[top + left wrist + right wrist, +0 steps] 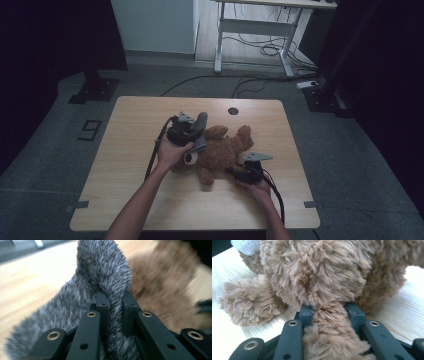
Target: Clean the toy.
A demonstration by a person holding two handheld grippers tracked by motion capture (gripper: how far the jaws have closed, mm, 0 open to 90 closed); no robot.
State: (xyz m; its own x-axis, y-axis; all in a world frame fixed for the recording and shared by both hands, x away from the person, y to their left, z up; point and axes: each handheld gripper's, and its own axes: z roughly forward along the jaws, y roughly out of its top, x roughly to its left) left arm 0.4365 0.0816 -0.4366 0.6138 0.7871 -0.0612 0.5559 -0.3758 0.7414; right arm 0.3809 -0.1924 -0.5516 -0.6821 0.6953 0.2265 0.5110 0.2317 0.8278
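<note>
Left gripper [115,302] clamped on grey fur piece [100,272], pinched thin between its fingers; right gripper [329,311] clamped on a limb of bear [317,272], body just beyond the fingertips. Likely risks: fur slipping from the narrow pinch if pulled hard, or bear dragging across table [130,150] should the right grip give.

One mark can be read: a digit "9" [91,130] laid out in dark tape on the grey floor [45,150]. It is seen left of the table [125,165].

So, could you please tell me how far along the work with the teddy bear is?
Done: both grips are set. In hand: the left claw pinches a grey furry piece at the teddy bear, the right claw clamps its brown limb. Left: the grey piece is not yet clear of the bear.
</note>
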